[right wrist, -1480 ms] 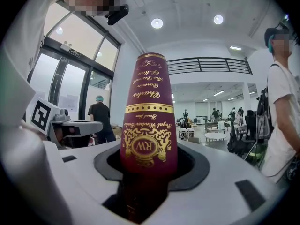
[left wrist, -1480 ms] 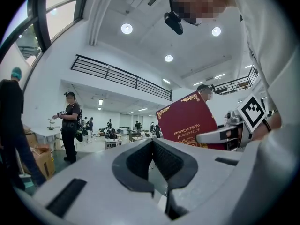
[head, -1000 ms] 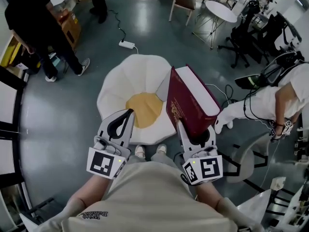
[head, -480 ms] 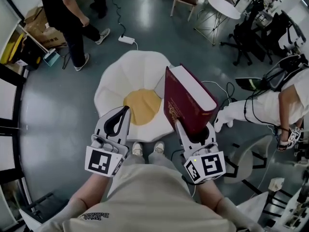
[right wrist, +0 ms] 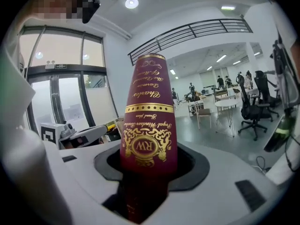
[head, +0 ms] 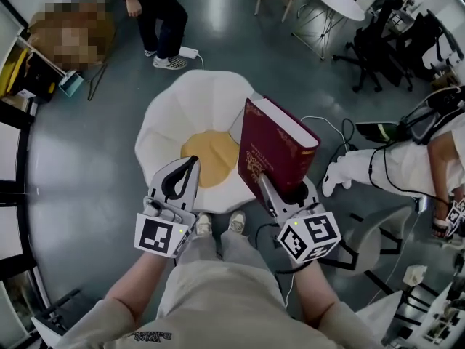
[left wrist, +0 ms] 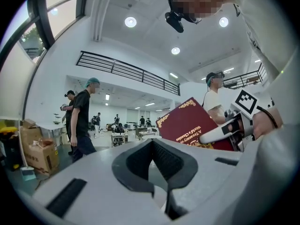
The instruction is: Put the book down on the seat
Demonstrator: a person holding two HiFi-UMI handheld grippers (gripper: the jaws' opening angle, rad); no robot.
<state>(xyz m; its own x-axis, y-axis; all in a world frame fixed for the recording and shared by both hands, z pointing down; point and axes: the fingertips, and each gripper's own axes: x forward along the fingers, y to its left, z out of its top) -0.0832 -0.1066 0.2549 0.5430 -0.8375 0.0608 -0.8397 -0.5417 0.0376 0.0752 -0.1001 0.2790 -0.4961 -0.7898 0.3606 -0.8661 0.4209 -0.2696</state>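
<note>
While the right gripper [head: 283, 193] was clamped on the book [head: 275, 145], the book was up in the air, not yet on the seat [head: 178, 111]. In the head view it was a thick maroon hardback w/ gold print, gripped at its lower end & tilted, white page edges on top. It sat over the seat's right edge and hid part of the white rim there. The seat was a low, white, petal-shaped cushion w/ a round yellow ctr, on a grey floor [head: 87, 158].

In the right gripper view, the right gripper [right wrist: 149, 161] had one jaw pressed on each cover. The book [right wrist: 147, 111] had its spine toward the camera, w/ a gold "RW" crest low on it.

The left gripper [head: 193, 164] had its jaws together, tips meeting, nothing btwn them. It hovered over the seat's near-left edge, beside the book but apart from it. The left gripper view showed the same: left gripper [left wrist: 152, 144] closed and empty, w/ the book [left wrist: 187, 125] & right gripper [left wrist: 229, 130] off to its right.

In the bkgd, a person in dark clothes [head: 156, 9] stood beyond the seat, next to a white power strip [head: 190, 51]. A person in white [head: 396, 162] sat to the right. A round white table [head: 338, 4] stood at top right. The wearer's shoes [head: 216, 225] were just short of the seat.
</note>
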